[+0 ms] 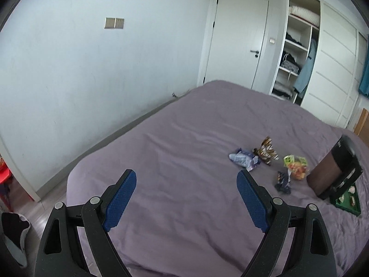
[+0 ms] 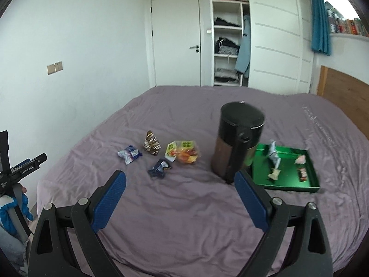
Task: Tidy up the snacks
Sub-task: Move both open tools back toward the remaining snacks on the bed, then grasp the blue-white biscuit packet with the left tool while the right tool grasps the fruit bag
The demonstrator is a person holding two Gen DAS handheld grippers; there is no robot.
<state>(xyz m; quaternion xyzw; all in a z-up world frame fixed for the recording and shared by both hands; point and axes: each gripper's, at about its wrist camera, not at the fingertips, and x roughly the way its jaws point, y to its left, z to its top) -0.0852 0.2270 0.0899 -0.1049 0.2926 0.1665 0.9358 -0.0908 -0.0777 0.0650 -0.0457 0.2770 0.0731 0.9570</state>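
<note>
Several snack packets lie on a purple bed [image 2: 184,207]: a blue-white packet [image 2: 129,154], a tiger-striped packet [image 2: 151,146], a yellow-orange bag [image 2: 184,153] and a dark blue packet [image 2: 159,168]. A green tray [image 2: 309,182] to the right holds a few snacks. A dark cylindrical bin [image 2: 237,138] stands left of the tray. My right gripper [image 2: 181,180] is open and empty, above the bed in front of the snacks. My left gripper [image 1: 186,180] is open and empty, left of the snacks [image 1: 265,152], bin [image 1: 332,166] and tray [image 1: 352,211].
A white wall runs along the bed's left side. A white door [image 2: 176,39] and an open wardrobe [image 2: 228,34] with folded clothes stand behind the bed. A wooden headboard [image 2: 341,90] is at the right.
</note>
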